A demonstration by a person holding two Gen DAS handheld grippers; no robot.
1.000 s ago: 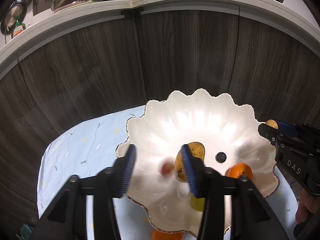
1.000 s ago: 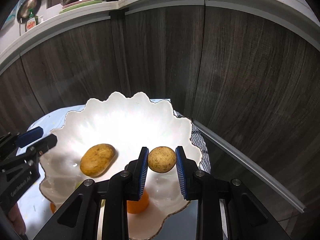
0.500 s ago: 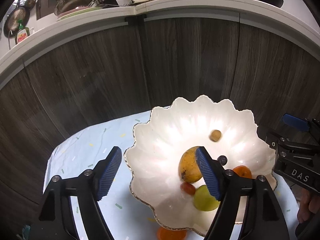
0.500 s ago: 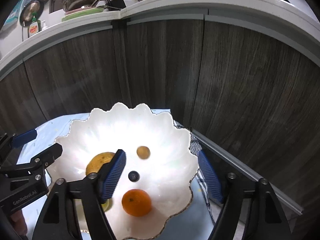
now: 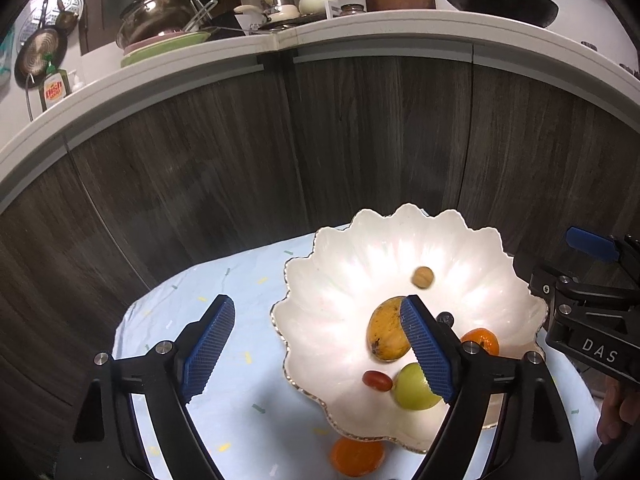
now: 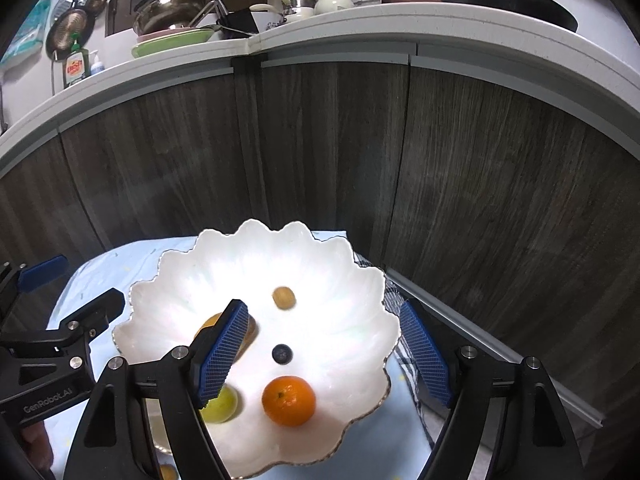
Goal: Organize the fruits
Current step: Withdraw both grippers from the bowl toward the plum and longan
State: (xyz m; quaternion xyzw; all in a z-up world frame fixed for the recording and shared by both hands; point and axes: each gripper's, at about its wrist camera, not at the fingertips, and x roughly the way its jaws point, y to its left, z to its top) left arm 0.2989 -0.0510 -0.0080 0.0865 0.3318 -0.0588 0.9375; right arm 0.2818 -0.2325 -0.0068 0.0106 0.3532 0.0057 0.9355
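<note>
The white scalloped porcelain bowl with a gilt rim (image 5: 320, 256) stands on the desk, which is covered by a pale blue speckled cloth (image 5: 224, 280), in front of dark wood-grain cabinet doors (image 5: 360, 140). Inside the bowl lie a yellow-orange mango (image 5: 384, 332), a small tan round fruit (image 5: 423, 277), a dark blueberry (image 6: 282, 353), a round orange tangerine (image 6: 289, 400), a yellow-green round fruit (image 5: 412, 390) and a small red oblong fruit (image 5: 376, 381), none touching the rim. A second orange fruit (image 5: 356, 456) sits on the cloth just outside the near rim.

Left tongs (image 5: 320, 352): jaws opening, spread wide, nothing gripped; the bowl's left rim lies beneath the gap. Right tongs (image 6: 324, 356): jaws wide apart, empty, held above the bowl; blueberry and tangerine show between them without contact. A hand (image 5: 618, 412) is partly visible at the right edge of the left wrist view
</note>
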